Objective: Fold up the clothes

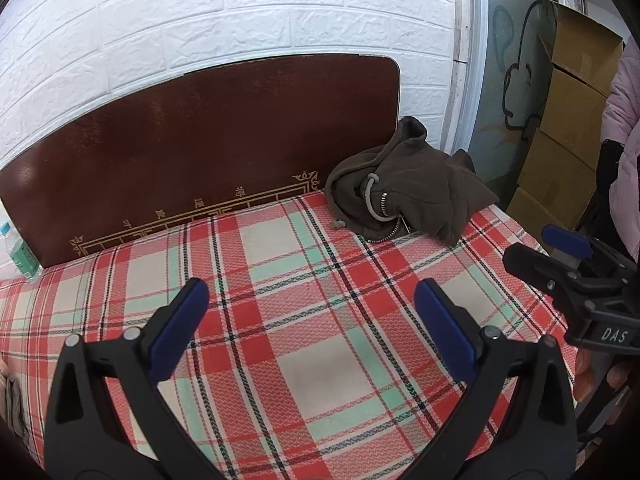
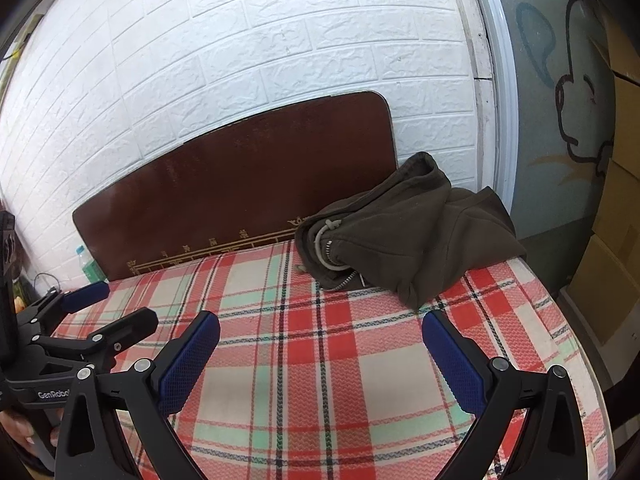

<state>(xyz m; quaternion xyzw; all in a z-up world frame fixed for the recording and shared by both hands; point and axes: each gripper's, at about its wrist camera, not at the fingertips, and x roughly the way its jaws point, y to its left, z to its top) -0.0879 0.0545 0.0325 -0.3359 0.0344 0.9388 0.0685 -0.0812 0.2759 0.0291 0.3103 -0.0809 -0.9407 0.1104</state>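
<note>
Dark olive-brown zip-up hooded sweatshirt [image 1: 408, 188] lies crumpled at 1 o'clock on the red, cream and mint plaid bed cover [image 1: 280, 312], far corner, touching the dark brown wooden headboard with gold fretwork [image 1: 192, 160]. Grey drawstring and metal zipper visible.

Left gripper [image 1: 310, 320], black frame with blue pads, spread wide, empty, above the plaid at 6 o'clock. Right gripper [image 2: 320, 354] same build, jaws also apart, nothing held, well short of the sweatshirt.

White brick-pattern wall [image 1: 240, 12] at 12 o'clock. Clear plastic bottle with green label [image 1: 18, 248] at 9 o'clock beside the headboard. Stacked brown cardboard boxes [image 1: 568, 120] at 3 o'clock.
</note>
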